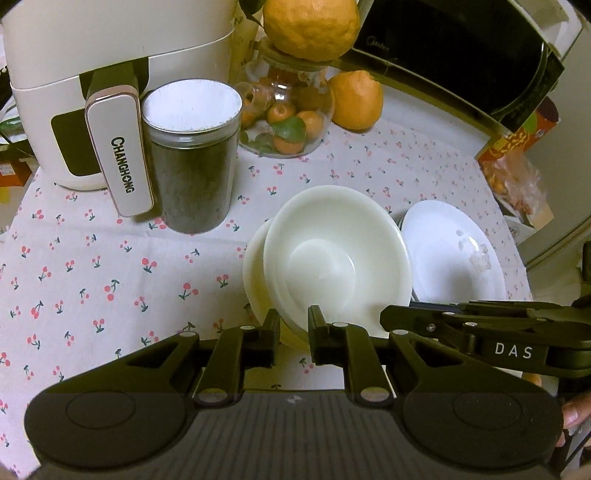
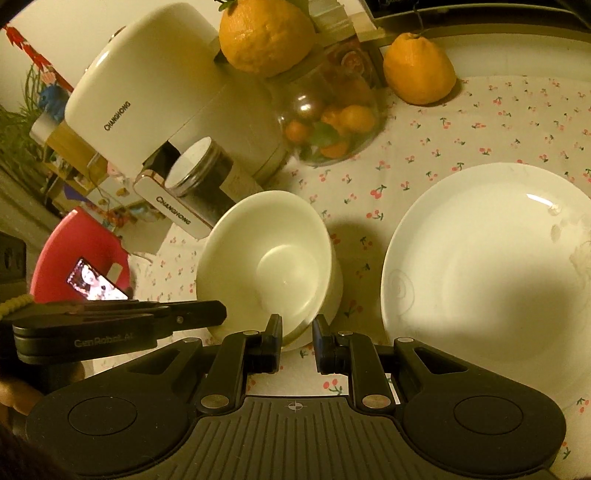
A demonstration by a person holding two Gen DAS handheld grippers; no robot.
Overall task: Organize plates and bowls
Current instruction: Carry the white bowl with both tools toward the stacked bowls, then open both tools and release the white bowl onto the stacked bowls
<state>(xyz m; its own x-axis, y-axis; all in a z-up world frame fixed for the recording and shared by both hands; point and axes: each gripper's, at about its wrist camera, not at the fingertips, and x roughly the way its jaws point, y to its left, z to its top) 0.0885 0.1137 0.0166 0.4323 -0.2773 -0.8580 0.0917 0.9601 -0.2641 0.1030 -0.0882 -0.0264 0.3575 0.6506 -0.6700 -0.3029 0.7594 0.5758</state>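
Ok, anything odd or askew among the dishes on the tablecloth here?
Yes: the cream bowl sits tilted, off-centre on another dish, not nested flat. Both claws, left and right, are at its near rim. The white plate lies flat.

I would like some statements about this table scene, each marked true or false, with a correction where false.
1. The cream bowl sits nested in another bowl. True.
2. The white plate holds food. False: it is empty.
3. An orange fruit rests on top of the glass jar. True.
4. The dark canister lies on its side. False: it stands upright.
5. The tablecloth is plain white. False: it has a small cherry print.
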